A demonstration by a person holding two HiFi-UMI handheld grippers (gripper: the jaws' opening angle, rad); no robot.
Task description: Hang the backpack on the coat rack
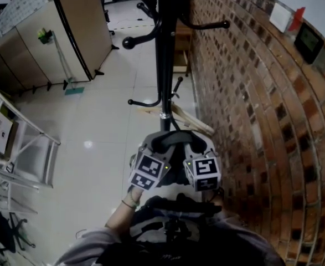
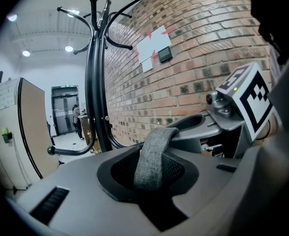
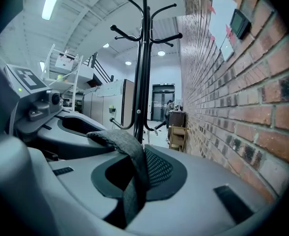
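Observation:
The black coat rack (image 1: 165, 54) stands just ahead of me against the brick wall, its curved hooks (image 1: 130, 42) sticking out at several heights. The dark backpack (image 1: 173, 220) hangs low in front of my body. Its grey woven top strap (image 2: 154, 151) runs from one gripper across to the other. My left gripper (image 1: 154, 144) is shut on one end of the strap (image 1: 176, 139) and my right gripper (image 1: 198, 144) on the other end. In the right gripper view the strap (image 3: 127, 151) loops out of my right gripper (image 3: 139, 178) towards the left one (image 3: 70, 127), with the rack (image 3: 143, 58) beyond.
A brick wall (image 1: 262, 121) runs close along the right, with papers and a small dark device (image 1: 309, 40) mounted on it. Wooden pieces (image 1: 179, 118) lie at the rack's foot. A beige cabinet (image 1: 68, 32) and a metal shelf frame (image 1: 18, 143) stand to the left on the tiled floor.

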